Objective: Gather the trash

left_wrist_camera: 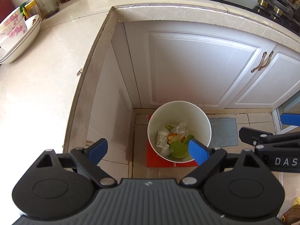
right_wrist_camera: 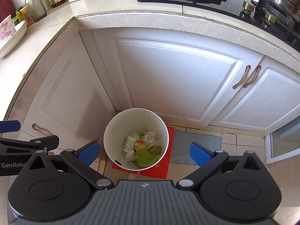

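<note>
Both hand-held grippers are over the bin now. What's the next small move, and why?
Probably lift both away from the bin and turn back toward the counter. The left hand-held gripper and the right hand-held gripper are both open and empty, and the scraps and cup already lie inside the bin, so nothing is left to drop.
</note>
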`<state>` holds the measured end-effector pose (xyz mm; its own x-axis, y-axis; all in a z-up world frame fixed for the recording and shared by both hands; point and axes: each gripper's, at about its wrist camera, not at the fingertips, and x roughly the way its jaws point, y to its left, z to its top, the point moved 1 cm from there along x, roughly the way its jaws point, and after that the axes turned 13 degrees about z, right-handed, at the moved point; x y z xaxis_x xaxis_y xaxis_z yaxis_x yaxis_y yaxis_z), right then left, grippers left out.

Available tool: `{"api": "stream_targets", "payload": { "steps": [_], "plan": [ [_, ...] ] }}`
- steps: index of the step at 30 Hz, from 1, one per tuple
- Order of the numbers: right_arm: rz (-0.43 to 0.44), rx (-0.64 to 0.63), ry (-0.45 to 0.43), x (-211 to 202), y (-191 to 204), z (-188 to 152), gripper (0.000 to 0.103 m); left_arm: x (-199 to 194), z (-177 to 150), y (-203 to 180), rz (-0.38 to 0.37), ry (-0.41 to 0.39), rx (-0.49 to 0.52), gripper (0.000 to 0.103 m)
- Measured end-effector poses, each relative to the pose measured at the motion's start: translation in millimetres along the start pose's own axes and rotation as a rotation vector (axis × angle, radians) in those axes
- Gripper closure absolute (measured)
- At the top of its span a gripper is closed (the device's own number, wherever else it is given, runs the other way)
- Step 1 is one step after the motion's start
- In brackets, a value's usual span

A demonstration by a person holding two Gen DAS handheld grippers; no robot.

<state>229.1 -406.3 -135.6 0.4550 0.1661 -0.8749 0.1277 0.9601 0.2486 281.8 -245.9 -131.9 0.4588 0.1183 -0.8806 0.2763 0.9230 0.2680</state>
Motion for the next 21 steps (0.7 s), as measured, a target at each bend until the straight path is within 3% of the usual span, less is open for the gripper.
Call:
{"api": "stream_targets", "payload": {
  "steps": [21],
  "plan": [
    [0.001, -0.002, -0.006, -3.6, 1.5, 1.6, 0.0, -3.0, 0.2, -0.5, 0.009, 0.004, 0.002, 0.01]
  ]
}}
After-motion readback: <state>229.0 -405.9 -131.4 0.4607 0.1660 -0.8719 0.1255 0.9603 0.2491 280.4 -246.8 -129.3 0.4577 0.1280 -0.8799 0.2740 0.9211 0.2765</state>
